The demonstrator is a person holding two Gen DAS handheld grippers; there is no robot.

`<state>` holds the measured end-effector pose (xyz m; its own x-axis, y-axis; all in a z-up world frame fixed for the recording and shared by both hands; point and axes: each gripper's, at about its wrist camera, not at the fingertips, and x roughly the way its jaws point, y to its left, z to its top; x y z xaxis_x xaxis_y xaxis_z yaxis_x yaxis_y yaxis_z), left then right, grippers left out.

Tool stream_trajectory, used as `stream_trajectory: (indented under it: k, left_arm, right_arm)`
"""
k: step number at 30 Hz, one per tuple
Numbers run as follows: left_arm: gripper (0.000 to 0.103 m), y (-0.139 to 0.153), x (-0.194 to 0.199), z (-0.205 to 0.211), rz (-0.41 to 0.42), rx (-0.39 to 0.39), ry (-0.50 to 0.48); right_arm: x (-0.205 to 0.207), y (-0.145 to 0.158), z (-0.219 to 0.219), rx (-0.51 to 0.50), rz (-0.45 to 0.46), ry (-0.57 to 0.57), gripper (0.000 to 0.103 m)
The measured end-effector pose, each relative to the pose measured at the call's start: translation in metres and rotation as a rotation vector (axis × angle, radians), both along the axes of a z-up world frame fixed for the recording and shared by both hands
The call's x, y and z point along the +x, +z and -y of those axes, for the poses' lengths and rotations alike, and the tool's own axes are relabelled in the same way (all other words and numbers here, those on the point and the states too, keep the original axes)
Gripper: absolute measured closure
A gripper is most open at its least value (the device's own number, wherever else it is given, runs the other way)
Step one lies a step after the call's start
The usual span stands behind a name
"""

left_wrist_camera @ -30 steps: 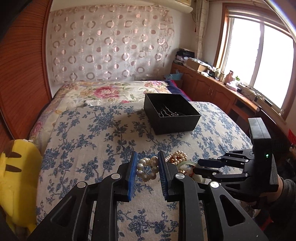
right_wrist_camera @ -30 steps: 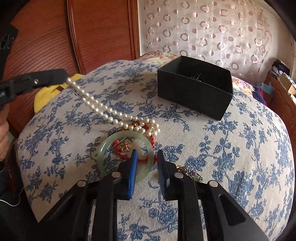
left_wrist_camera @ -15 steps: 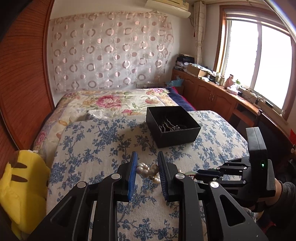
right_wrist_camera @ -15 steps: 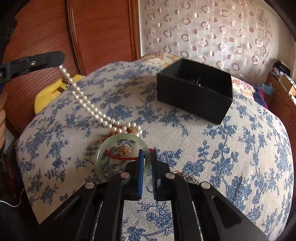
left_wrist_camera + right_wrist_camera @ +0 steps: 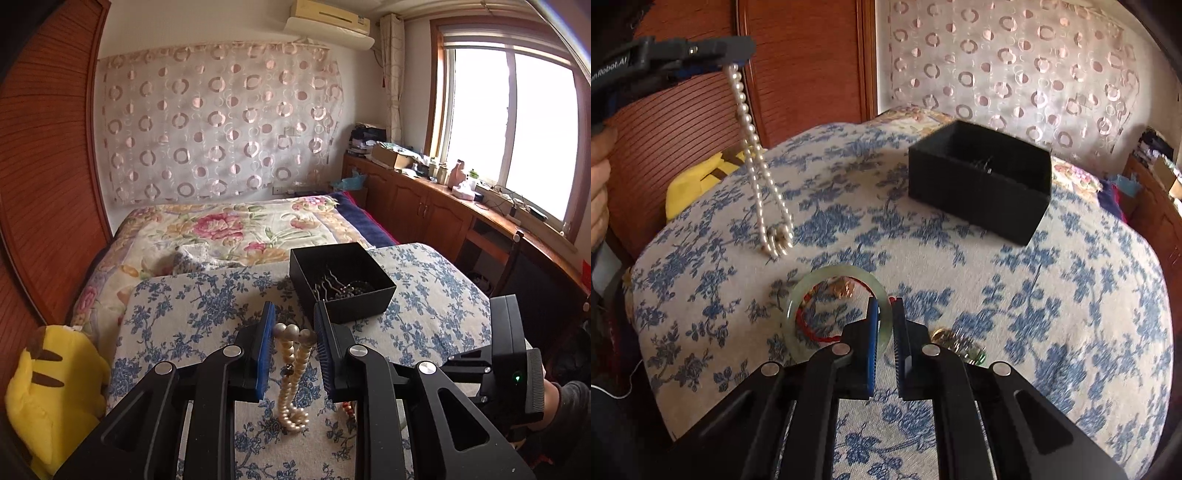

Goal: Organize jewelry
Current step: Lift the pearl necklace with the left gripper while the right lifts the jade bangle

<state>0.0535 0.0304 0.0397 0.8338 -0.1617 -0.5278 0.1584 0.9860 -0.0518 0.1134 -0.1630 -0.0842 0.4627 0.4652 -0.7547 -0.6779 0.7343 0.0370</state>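
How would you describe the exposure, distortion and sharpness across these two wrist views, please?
Left wrist view: the window is blown out white and the wardrobe bows with the fisheye. Right wrist view: even light, the black box is slightly smeared, corners vignetted dark.

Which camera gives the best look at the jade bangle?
The right wrist view: the jade bangle lies on the bedspread with nearly its whole ring visible, the right claw closed on its rim. The left wrist view shows none of it; the claw's fingers block that spot.
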Motion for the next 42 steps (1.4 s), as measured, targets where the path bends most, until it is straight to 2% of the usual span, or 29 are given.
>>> stream_trajectory:
  k: [15, 20, 22, 25, 32, 42]
  left_arm:
    - [0.083, -0.006, -0.002, 0.002, -0.009, -0.001, -0.008]
    - [0.083, -0.006, -0.002, 0.003, -0.009, -0.004, -0.007]
    - [0.083, -0.006, -0.002, 0.002, -0.008, -0.003, -0.007]
    - [0.083, -0.006, -0.002, 0.003, -0.005, -0.002, -0.008]
    - [0.083, 0.002, 0.001, 0.011, 0.015, 0.005, -0.019]
    - [0.083, 0.031, 0.011, 0.027, 0.065, 0.040, -0.049]
  right_arm:
    - [-0.014, -0.007, 0.011, -0.016, -0.027, -0.007, 0.093]
    - [-0.016, -0.010, 0.012, -0.038, -0.040, -0.007, 0.088]
    - [-0.017, -0.011, 0.012, -0.038, -0.041, -0.004, 0.089]
    - [-0.017, -0.009, 0.014, -0.021, -0.048, 0.010, 0.094]
    - [-0.012, 0.010, 0.025, 0.008, 0.018, -0.028, 0.094]
    - [0.011, 0.044, 0.037, 0.027, 0.097, -0.070, 0.094]
